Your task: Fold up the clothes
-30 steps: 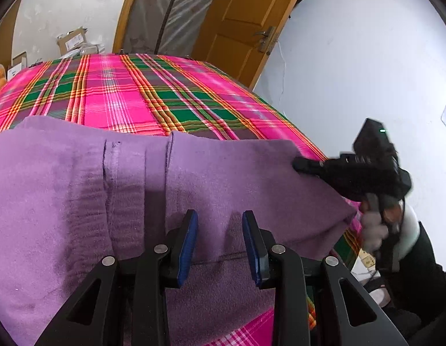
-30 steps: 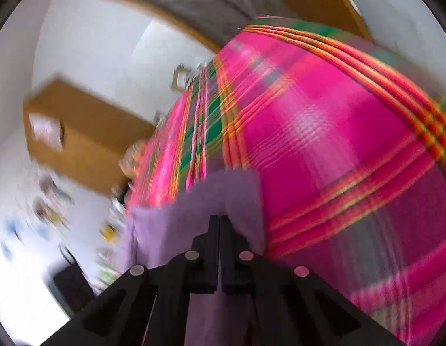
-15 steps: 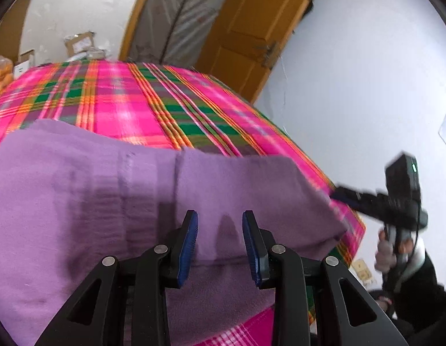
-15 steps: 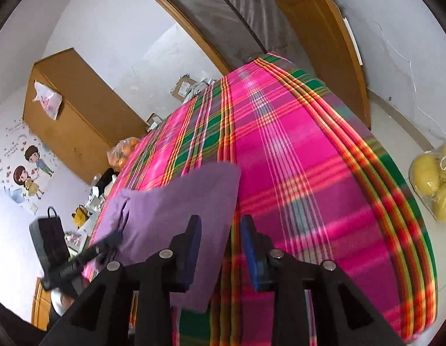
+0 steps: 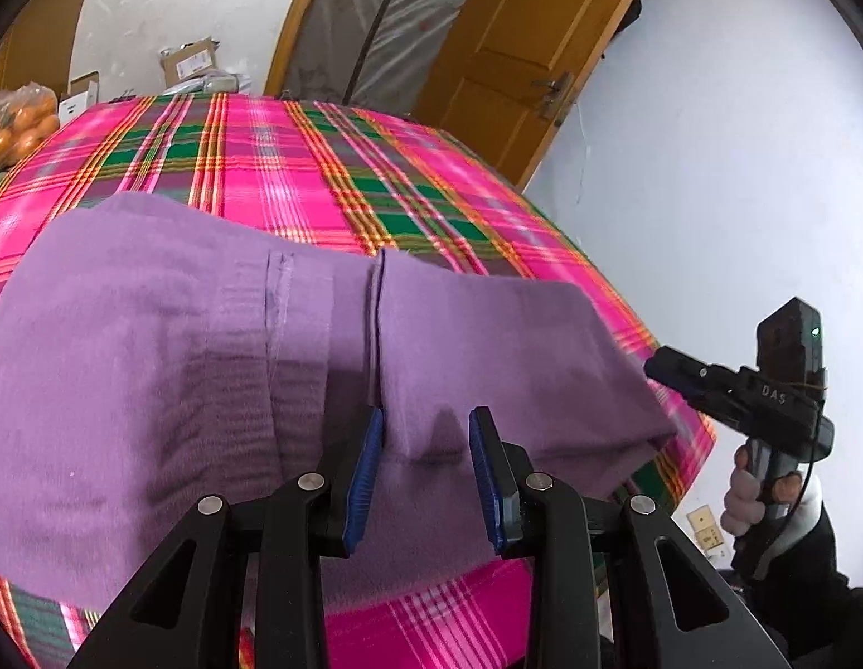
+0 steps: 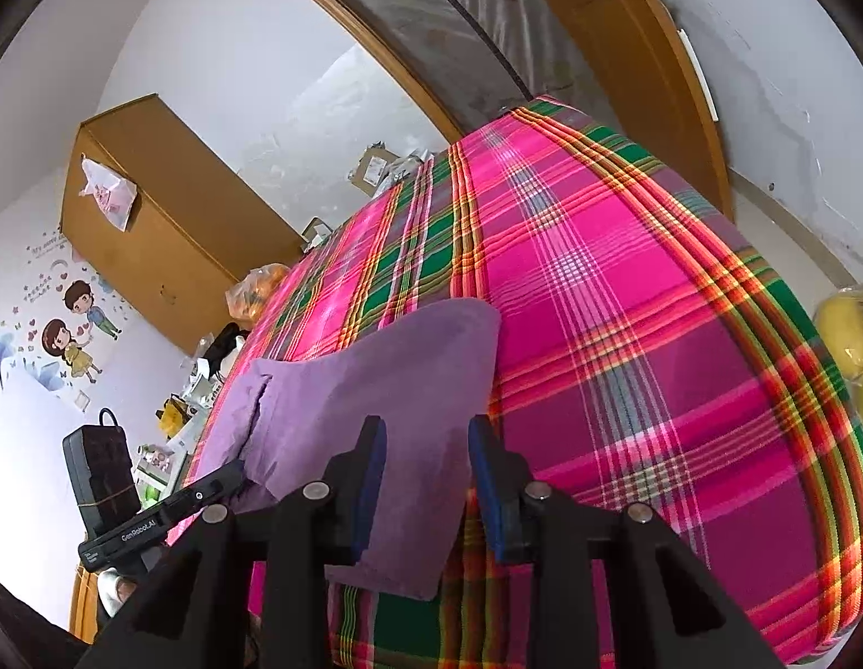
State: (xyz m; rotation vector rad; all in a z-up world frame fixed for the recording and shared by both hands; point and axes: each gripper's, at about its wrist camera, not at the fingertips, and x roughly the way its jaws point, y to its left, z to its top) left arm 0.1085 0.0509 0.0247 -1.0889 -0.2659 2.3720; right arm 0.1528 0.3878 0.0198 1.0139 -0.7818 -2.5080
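Note:
A purple garment (image 5: 153, 362) lies folded on the pink plaid cover (image 5: 297, 167), with a fold seam running toward me. My left gripper (image 5: 426, 435) hovers low over its near edge, jaws apart, the left pad against the seam and cloth lying beneath the gap, not pinched. In the right wrist view the garment (image 6: 387, 379) ends in a corner flat on the plaid (image 6: 626, 306). My right gripper (image 6: 426, 446) stands open above that end, holding nothing. It shows in the left wrist view as the right gripper (image 5: 654, 371), just off the garment's right corner, with a hand on its grip.
A bag of oranges (image 5: 19, 122) and cardboard boxes (image 5: 189, 58) sit past the far edge. A wooden door (image 5: 520, 44) and a white wall stand to the right. A wooden cabinet (image 6: 153, 212) stands far left; a bag of yellow fruit (image 6: 849, 334) lies on the floor.
My right gripper opened, let go of the garment's corner and drew back off the right edge. The corner now lies flat. My left gripper stayed over the near edge.

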